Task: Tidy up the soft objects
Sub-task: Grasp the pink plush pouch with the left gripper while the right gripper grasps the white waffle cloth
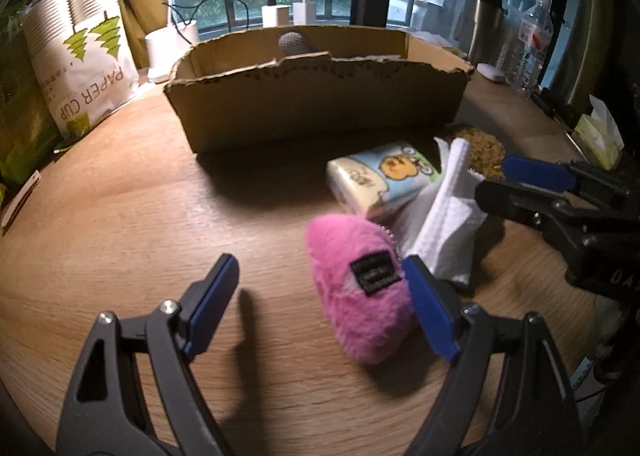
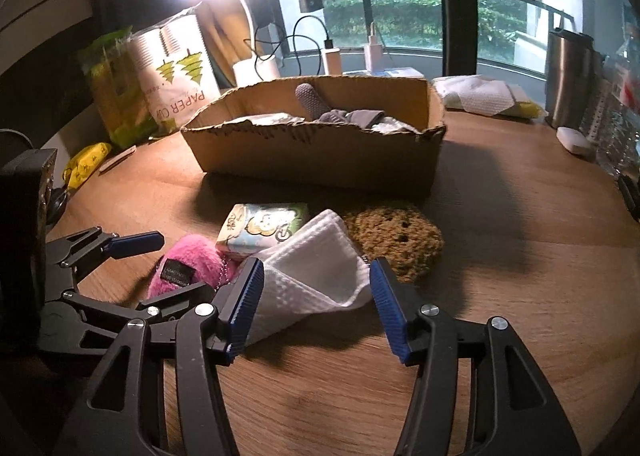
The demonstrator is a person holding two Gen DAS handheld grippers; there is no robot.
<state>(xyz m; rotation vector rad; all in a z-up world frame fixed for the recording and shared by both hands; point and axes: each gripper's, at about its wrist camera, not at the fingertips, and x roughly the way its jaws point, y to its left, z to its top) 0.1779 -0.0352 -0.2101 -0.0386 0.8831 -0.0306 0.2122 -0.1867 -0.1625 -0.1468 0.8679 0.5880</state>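
A round wooden desk (image 2: 500, 256) carries a torn-edged cardboard box (image 2: 320, 159) near its far side, with grey fabric pieces (image 2: 352, 116) and other soft items piled inside. In front of the box, four soft objects huddle together: a folded white cloth (image 2: 312, 272) with a waffle texture, leaning against a cartoon-printed tissue pack (image 2: 260, 232); a coarse brown sponge pad (image 2: 400, 242) touching the cloth's far corner; and a fluffy pink plush (image 1: 356, 296) with a small black label and bead chain, lying just beside the cloth. The right tongs (image 2: 316, 296) stand wide open, blue pads on either side of the white cloth, gripping nothing. The left tongs (image 1: 320, 304) are likewise spread wide and empty, one pad just beside the pink plush. A paper cup bag (image 1: 80, 51) leans at the desk's left edge.
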